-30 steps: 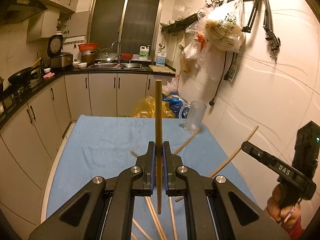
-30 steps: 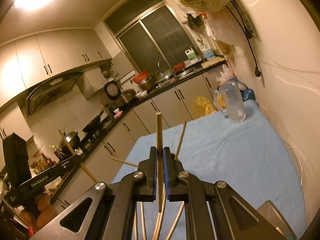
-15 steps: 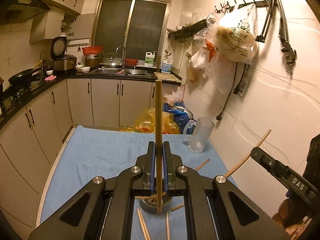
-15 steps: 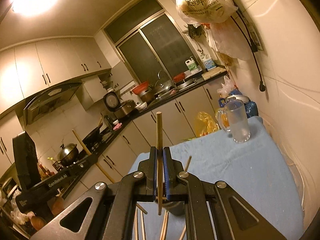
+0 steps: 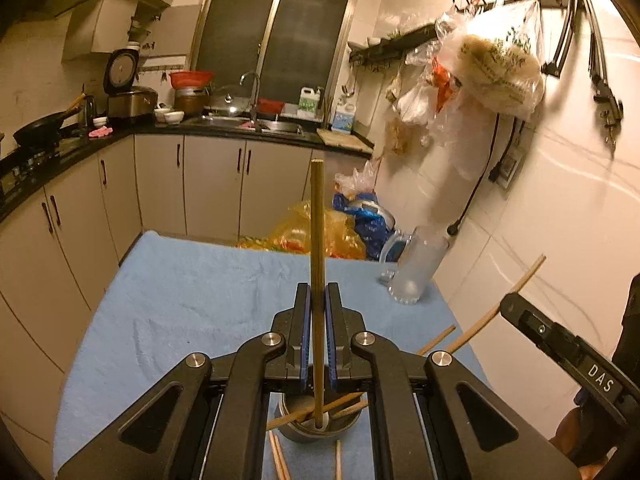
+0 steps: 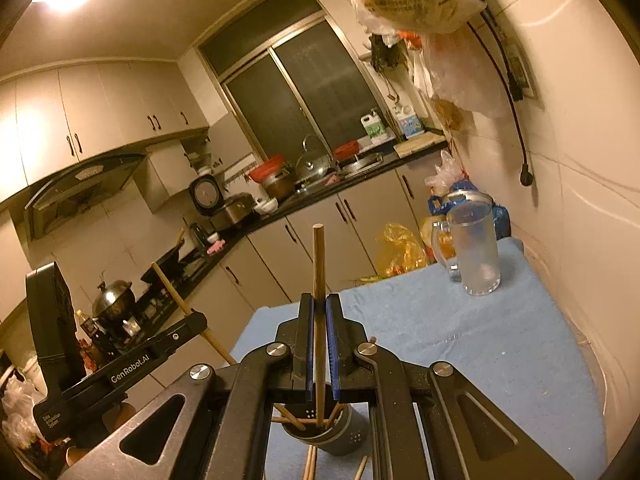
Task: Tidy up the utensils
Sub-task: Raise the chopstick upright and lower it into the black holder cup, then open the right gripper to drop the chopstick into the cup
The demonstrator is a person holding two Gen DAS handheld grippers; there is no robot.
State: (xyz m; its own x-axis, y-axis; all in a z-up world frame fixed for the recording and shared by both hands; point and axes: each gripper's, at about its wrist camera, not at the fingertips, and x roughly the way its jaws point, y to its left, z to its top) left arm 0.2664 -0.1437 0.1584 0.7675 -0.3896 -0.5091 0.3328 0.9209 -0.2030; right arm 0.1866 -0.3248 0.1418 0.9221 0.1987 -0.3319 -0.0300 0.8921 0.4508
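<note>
With both the left gripper (image 5: pixel 316 334) and right gripper (image 6: pixel 318 340) clamped shut on upright chopsticks (image 5: pixel 317 264) whose tips sit inside the holder (image 5: pixel 316 426) on the blue-clothed surface (image 5: pixel 192 296), simply part the fingers gently, keeping each stick vertical.

Between the black left gripper (image 5: pixel 316 332) and its blue pads stands a tan wooden chopstick (image 5: pixel 317 264); below it sits a dark grey holder (image 5: pixel 316 432) dotted with small holes. The black right gripper (image 6: pixel 318 344) has blue pads too, clamping a brown chopstick (image 6: pixel 319 268). A plain light blue cloth (image 5: pixel 192 296) spreads ahead, with a frosted clear mug (image 5: pixel 414 270) ahead to the right and yellow and blue bags (image 5: pixel 340 228) beyond.
</note>
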